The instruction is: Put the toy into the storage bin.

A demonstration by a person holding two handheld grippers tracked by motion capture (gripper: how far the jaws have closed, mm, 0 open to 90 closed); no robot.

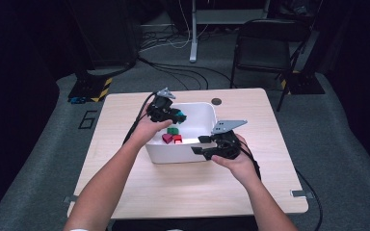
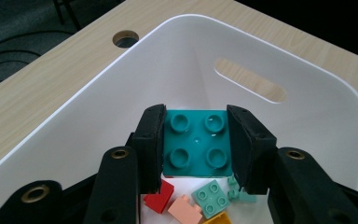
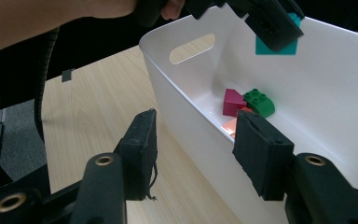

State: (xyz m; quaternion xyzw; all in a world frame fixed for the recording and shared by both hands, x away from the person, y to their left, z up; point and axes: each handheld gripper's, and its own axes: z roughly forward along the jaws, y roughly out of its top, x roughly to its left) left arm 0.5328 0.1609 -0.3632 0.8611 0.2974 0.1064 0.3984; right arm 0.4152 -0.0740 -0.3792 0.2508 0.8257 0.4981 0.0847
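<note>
While we are holding the teal brick [image 2: 196, 142] pinched between the two black pads of our left gripper [image 1: 177, 117], we are carrying it above the open white bin [image 1: 207, 111], studs facing the camera in the left gripper view and the brick hanging clear of the bin floor. Down below it, we are seeing bricks already lying inside: a red brick [image 2: 159, 196], a peach brick [image 2: 184, 211], a smaller pale-teal brick [image 2: 210, 198] and the corner of a yellow brick [image 2: 220, 219]. From the right gripper view we are also making out a magenta brick [image 3: 233, 101] touching a green rounded brick [image 3: 259, 102] on the bin floor. Our right gripper [image 1: 200, 145] is waiting at the bin's near wall, its jaws standing partly apart with that wall passing between them; we are not seeing the pads press on it, so we are counting that gripper as empty. On the wooden table [image 1: 125, 120] around the bin we are finding no loose bricks, so we are judging the sorting to be close to its end. What we are still lacking is the release: the teal brick is over the bin but not yet dropped in among the others.
</note>
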